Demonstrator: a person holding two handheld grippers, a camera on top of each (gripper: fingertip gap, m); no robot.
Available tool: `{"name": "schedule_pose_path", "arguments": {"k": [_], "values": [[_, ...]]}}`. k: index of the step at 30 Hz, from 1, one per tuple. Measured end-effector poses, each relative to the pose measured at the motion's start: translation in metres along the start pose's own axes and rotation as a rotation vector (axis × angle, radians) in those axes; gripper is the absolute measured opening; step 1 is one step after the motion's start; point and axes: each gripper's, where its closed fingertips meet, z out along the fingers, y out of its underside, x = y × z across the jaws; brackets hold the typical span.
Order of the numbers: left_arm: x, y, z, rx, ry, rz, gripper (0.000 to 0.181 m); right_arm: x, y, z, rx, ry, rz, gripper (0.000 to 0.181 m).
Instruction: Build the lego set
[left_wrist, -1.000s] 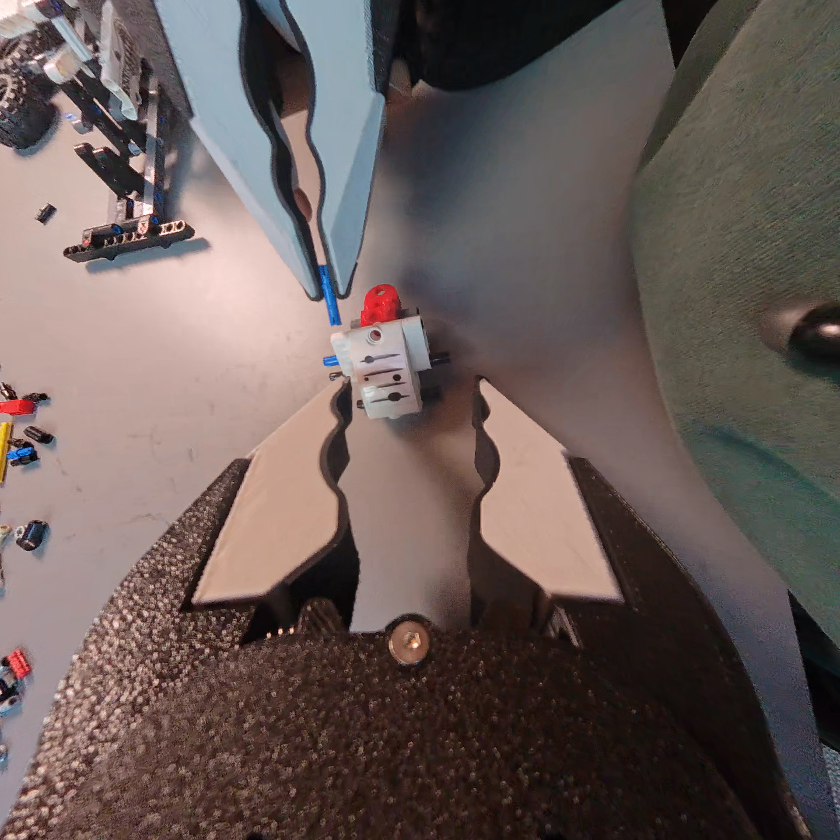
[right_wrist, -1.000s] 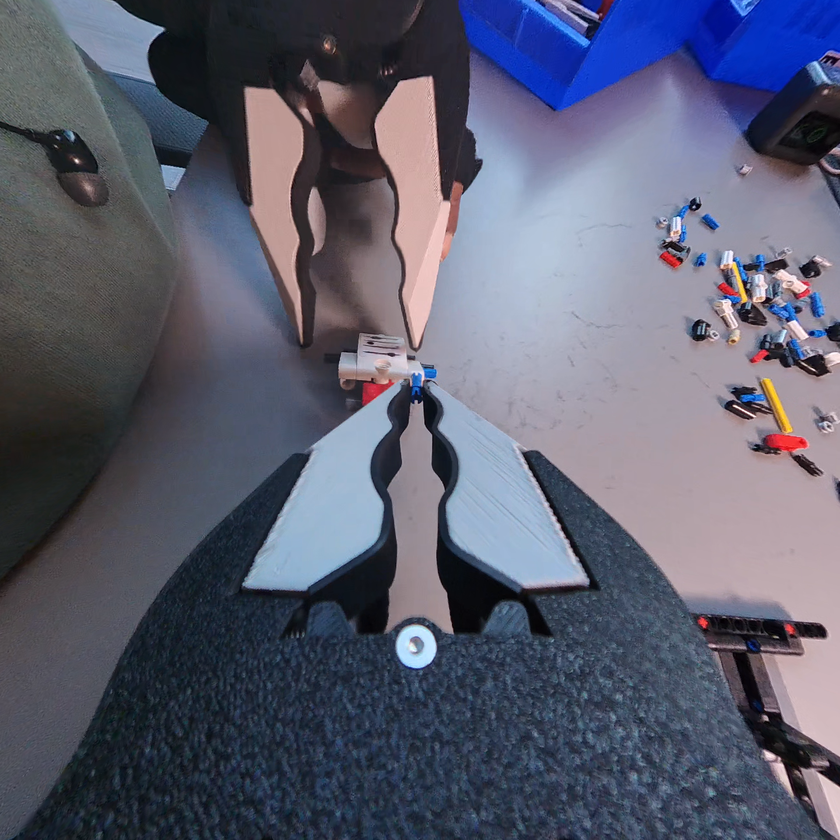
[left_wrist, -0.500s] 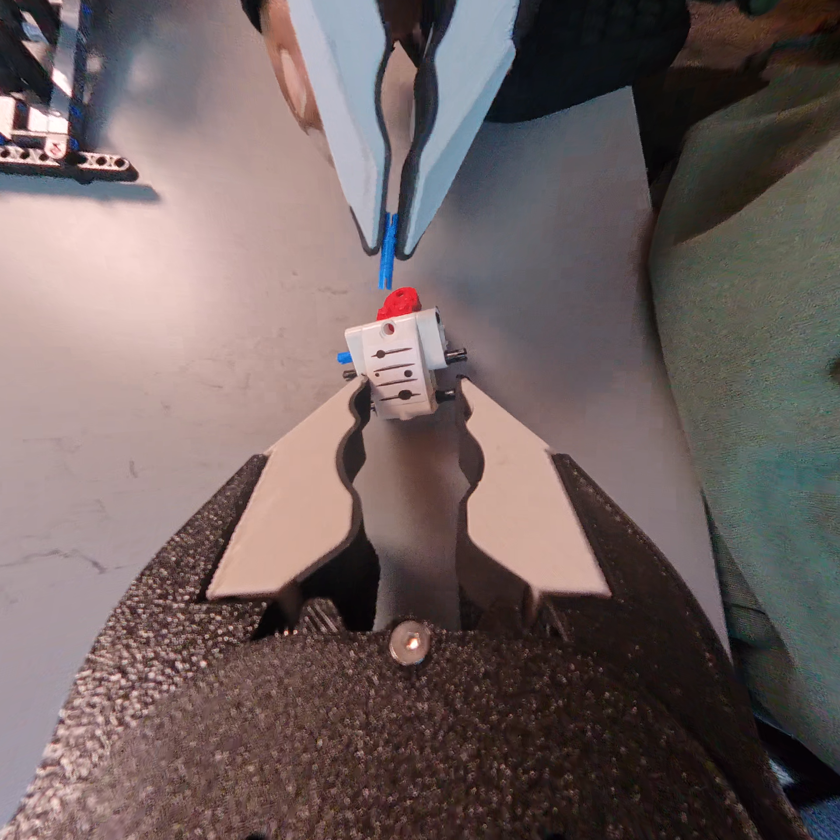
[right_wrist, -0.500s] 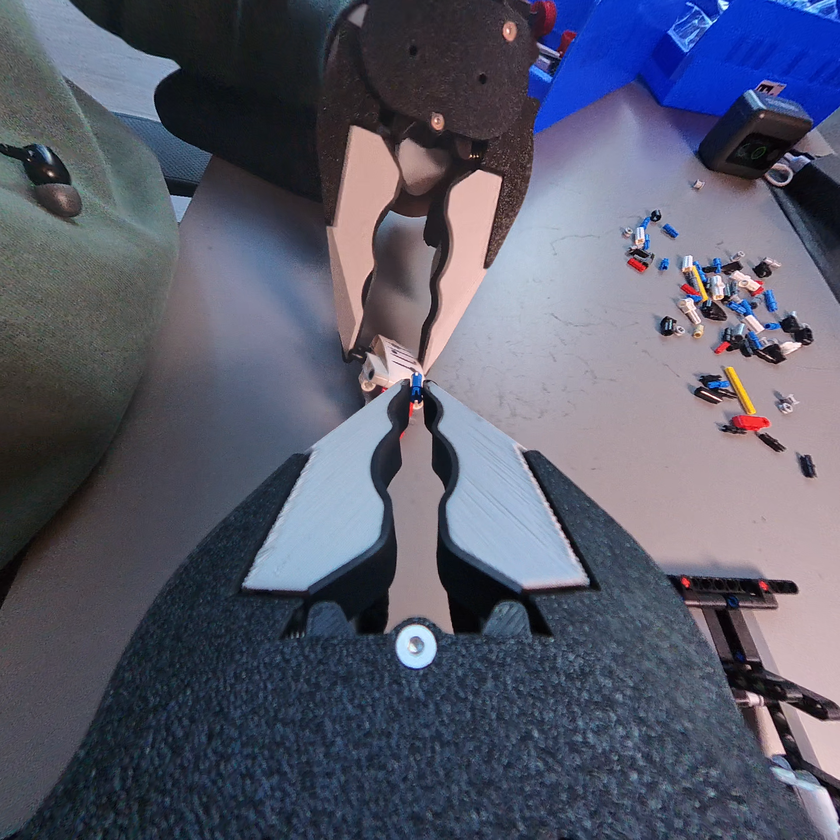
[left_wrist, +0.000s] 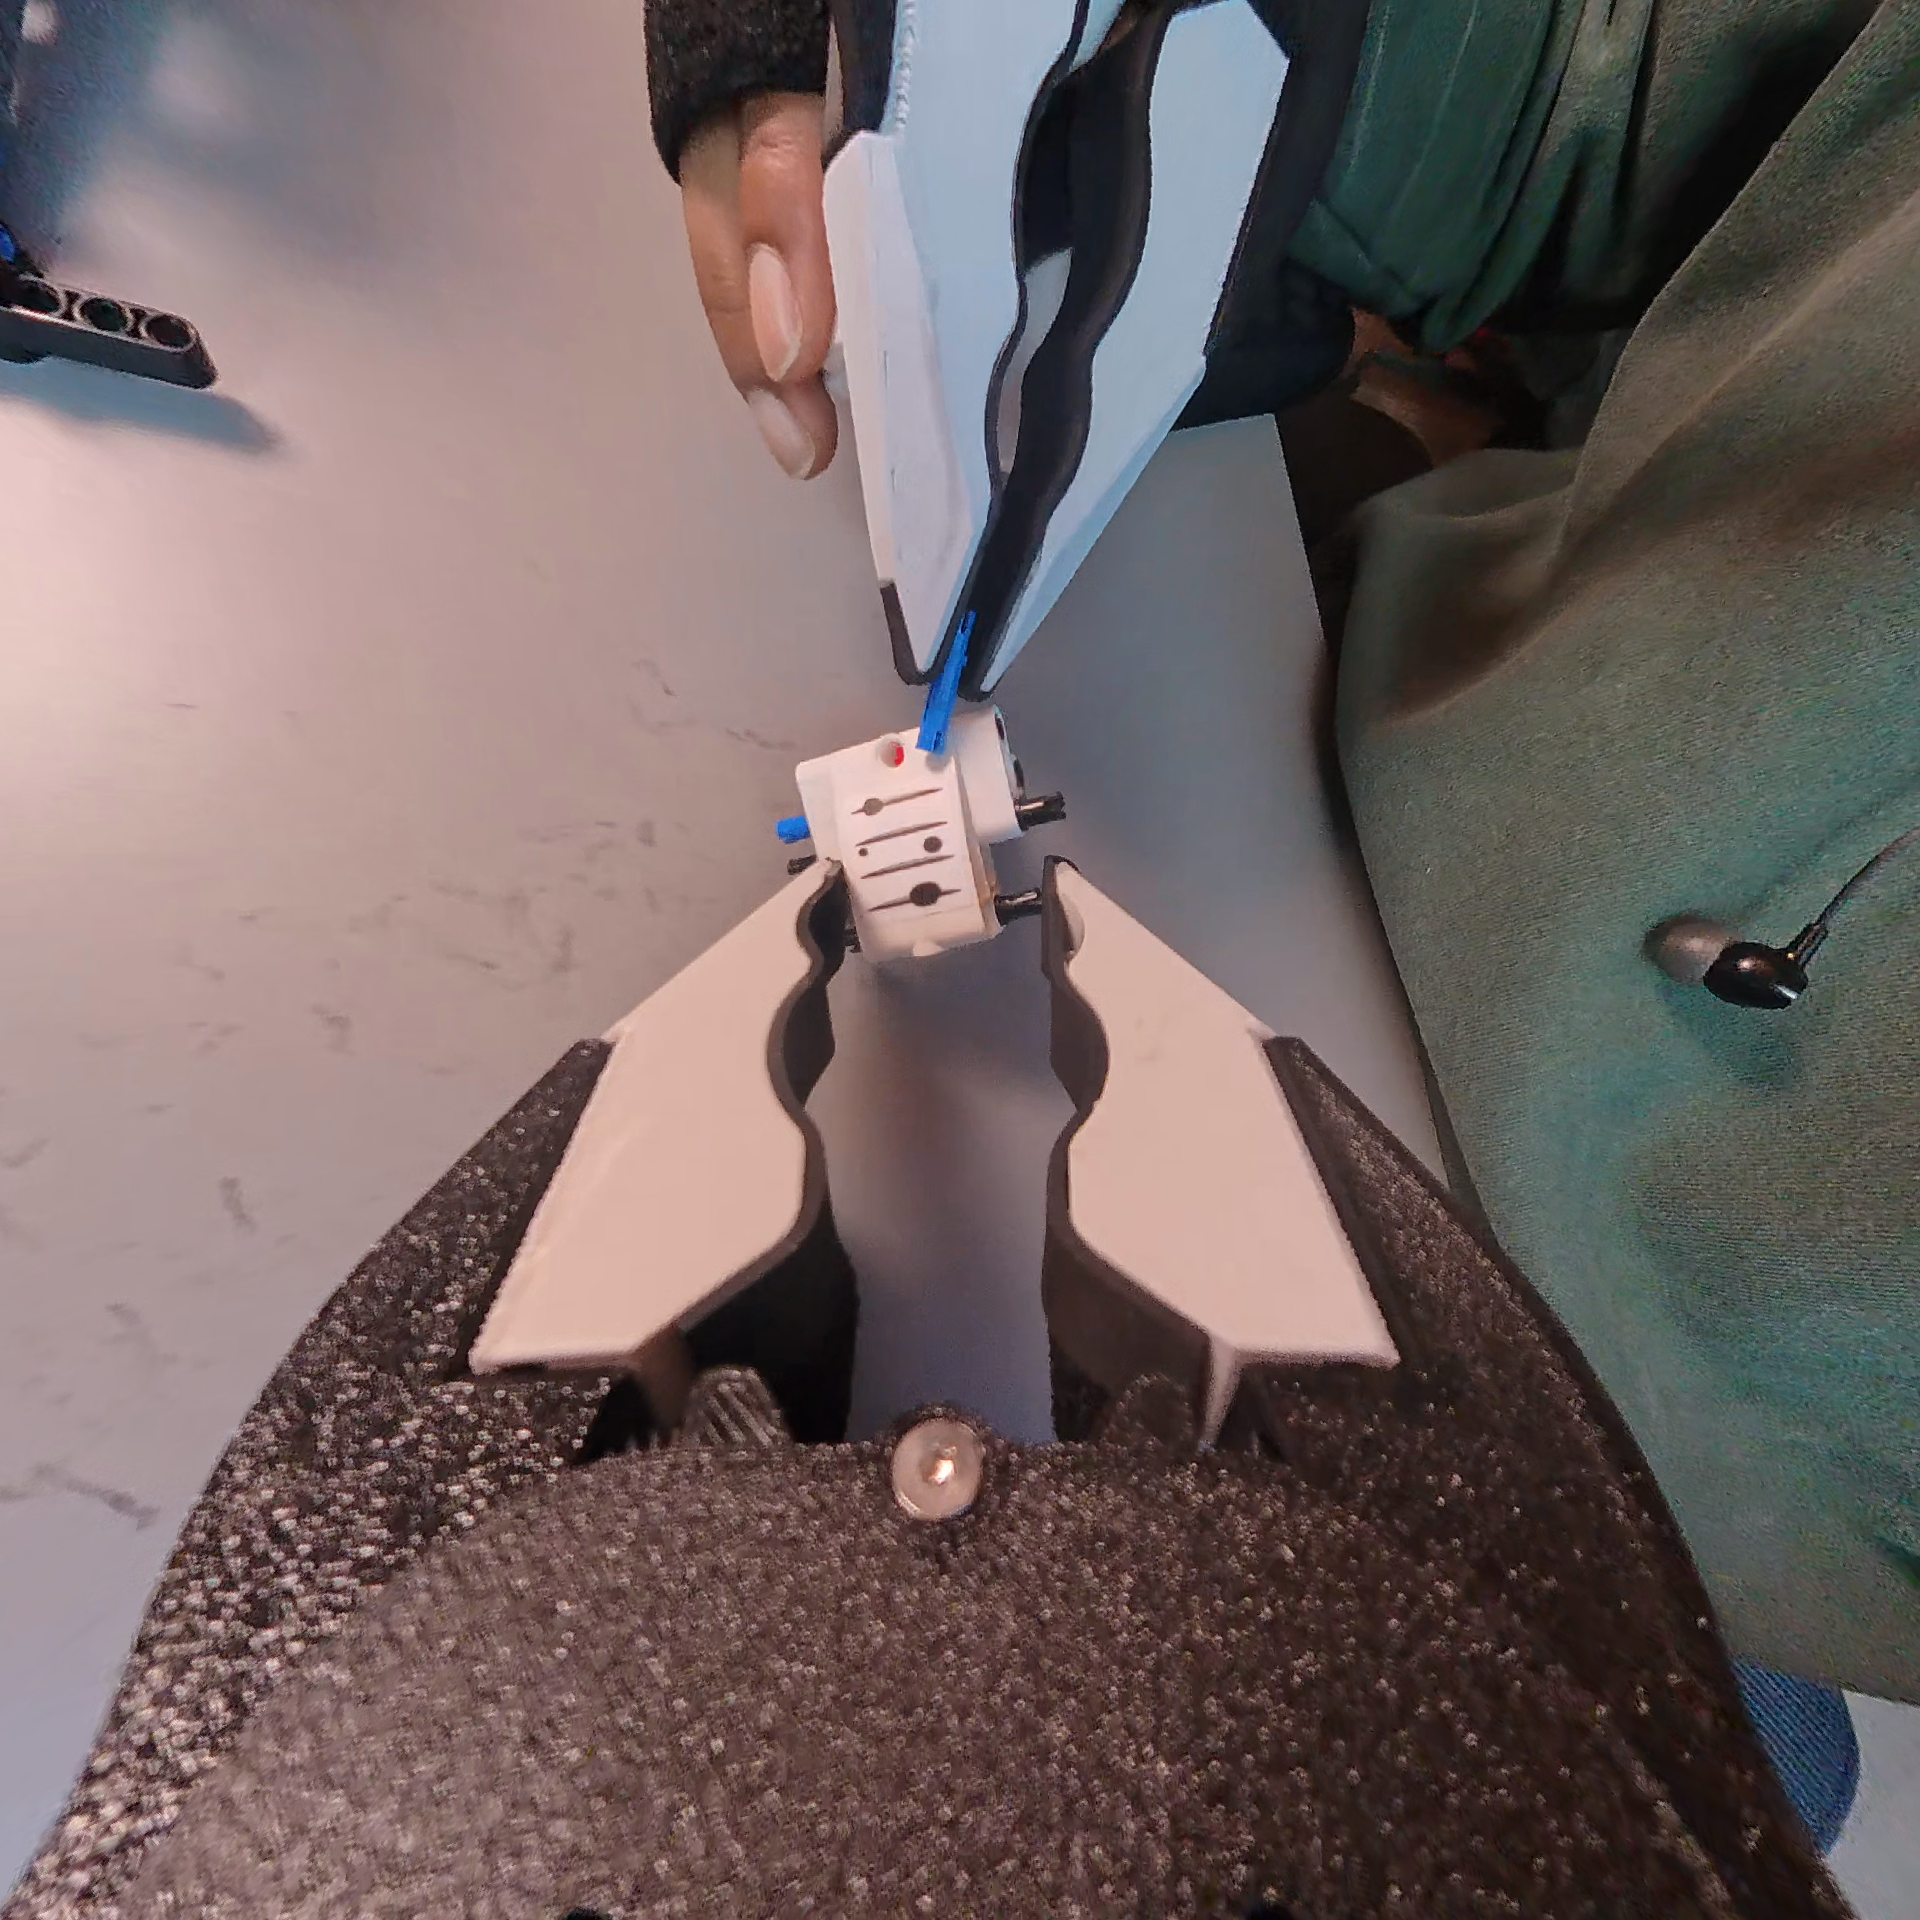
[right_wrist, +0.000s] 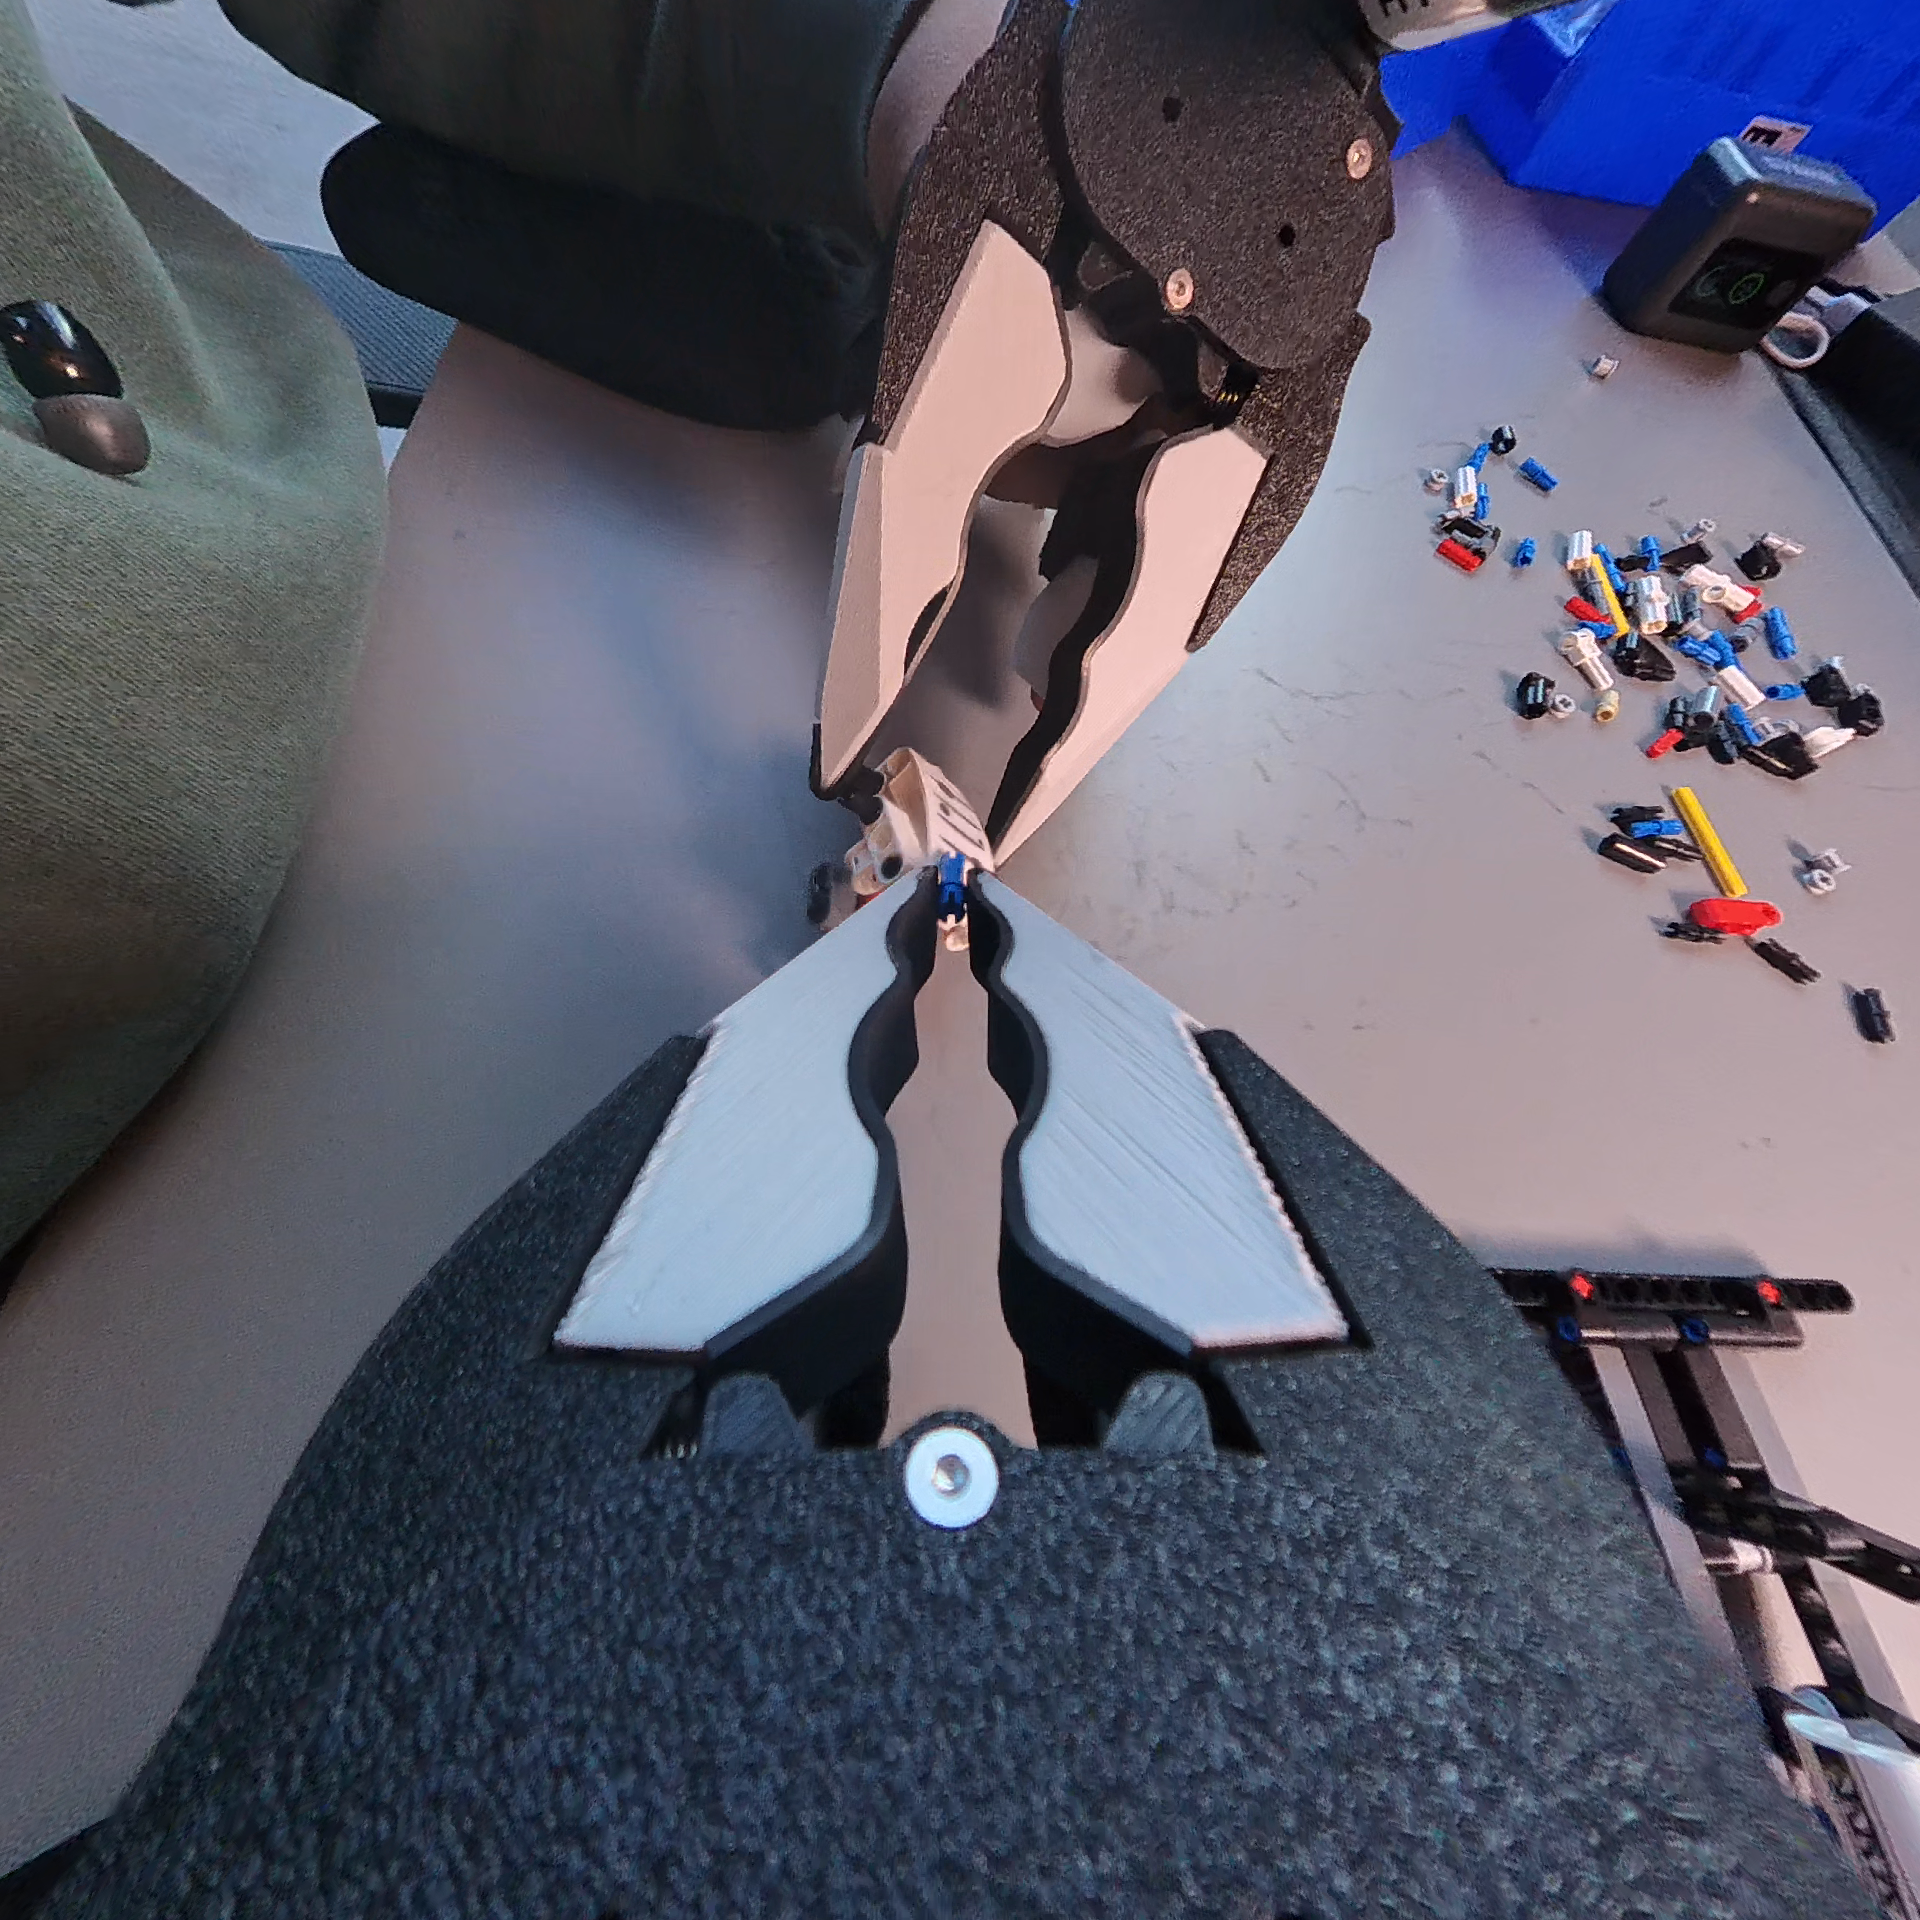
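White block sub-assembly (left_wrist: 914, 852) clamped in left claw (left_wrist: 940, 899); right claw (right_wrist: 951, 894) nipped on blue pin (left_wrist: 943, 698), tip at block's far face, unseated; loose parts (right_wrist: 1683, 665) far right on tabletop (right_wrist: 1299, 935); build unfinished.

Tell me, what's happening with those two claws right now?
Left gripper shut on white block. Right gripper shut on blue pin, tip at the block's top hole. Nothing in the way.

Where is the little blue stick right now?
In the left wrist view, the blue stick is pinched in the right tool, its tip touching the white block.
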Motion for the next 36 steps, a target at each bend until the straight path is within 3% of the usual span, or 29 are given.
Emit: {"name": "schedule_pose_path", "arguments": {"k": [13, 19, 23, 28, 36], "values": [[0.003, -0.011, -0.013, 0.116, -0.153, 0.138, 0.039, 0.002, 0.01, -0.001, -0.019, -0.016, 0.035, 0.005], [0.012, 0.015, 0.001, -0.045, -0.219, 0.375, 0.045, 0.0, 0.014, 0.001, -0.033, -0.035, 0.04, 0.005], [0.014, 0.019, 0.001, -0.083, -0.247, 0.453, 0.049, 0.0, 0.017, -0.001, -0.044, -0.029, 0.045, 0.005], [0.008, 0.034, -0.001, -0.142, -0.285, 0.451, 0.05, 0.004, 0.03, 0.001, -0.101, -0.002, 0.033, 0.005], [0.004, 0.028, 0.003, -0.106, -0.283, 0.352, 0.045, 0.008, 0.051, 0.005, -0.248, 0.034, -0.004, 0.005]]}}
